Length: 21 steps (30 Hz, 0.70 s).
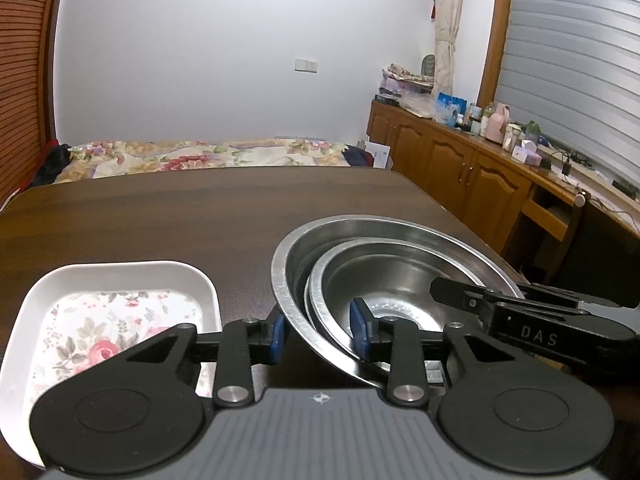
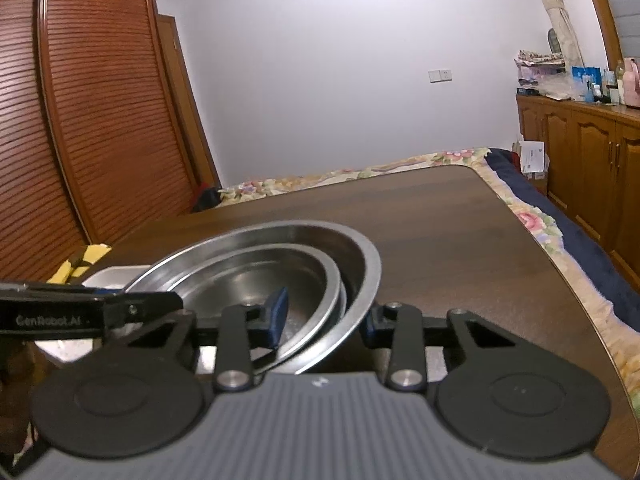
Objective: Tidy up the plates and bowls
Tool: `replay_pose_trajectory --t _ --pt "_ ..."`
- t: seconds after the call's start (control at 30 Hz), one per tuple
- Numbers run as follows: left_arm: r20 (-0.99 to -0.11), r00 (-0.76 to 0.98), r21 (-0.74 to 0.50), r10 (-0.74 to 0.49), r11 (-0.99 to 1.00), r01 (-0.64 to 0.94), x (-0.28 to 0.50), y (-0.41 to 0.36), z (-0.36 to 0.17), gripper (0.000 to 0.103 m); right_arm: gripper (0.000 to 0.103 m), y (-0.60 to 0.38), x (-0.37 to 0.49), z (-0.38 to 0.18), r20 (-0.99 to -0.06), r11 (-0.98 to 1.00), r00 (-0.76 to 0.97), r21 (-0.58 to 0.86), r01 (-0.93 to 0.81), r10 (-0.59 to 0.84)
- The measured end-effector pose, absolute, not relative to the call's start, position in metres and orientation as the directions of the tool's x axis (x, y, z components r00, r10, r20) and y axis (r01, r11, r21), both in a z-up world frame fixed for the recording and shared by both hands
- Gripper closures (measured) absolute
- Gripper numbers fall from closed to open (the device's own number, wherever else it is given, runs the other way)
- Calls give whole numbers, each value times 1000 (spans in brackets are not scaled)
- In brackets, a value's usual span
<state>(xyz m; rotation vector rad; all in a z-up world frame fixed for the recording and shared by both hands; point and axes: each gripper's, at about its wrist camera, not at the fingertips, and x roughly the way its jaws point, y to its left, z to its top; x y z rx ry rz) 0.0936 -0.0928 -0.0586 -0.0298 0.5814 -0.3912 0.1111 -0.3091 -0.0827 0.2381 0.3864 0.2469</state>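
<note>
Bowls: nested steel bowls [image 1: 384, 276] sit on a dark wooden table [image 1: 180, 224], toward its near right part; a smaller bowl [image 1: 380, 292] lies inside the larger bowl [image 1: 332, 236], pushed toward the near left of it

Dish: a white rectangular dish [image 1: 116, 304] with a floral base rests on the table at the near left, just beside the bowls and apart from them

Left gripper: the left gripper [image 1: 318, 332] straddles the near left rims of the stacked bowls; one blue pad [image 1: 277, 334] is outside the larger bowl, the other inside the smaller one; whether the pads press the metal cannot be told

Right gripper: the right gripper [image 2: 324, 316] straddles the right rim of the bowls [image 2: 280, 276]; its left blue pad [image 2: 278, 312] is inside, its right finger outside; contact with the rim cannot be made out

Room: a bed with a floral cover [image 1: 200, 156] lies beyond the far table edge; a slatted wooden wardrobe [image 2: 80, 120] stands far left; wooden cabinets [image 1: 460, 164] carrying bottles and boxes line the right wall
</note>
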Motion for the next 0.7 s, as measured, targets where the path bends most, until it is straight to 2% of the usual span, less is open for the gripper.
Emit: replay_pose_trajectory --t 0.7 --pt "-454 819 -115 -350 935 336 82 -44 -10 68 68 -282 113 -44 -212 917 912 273 -290 352"
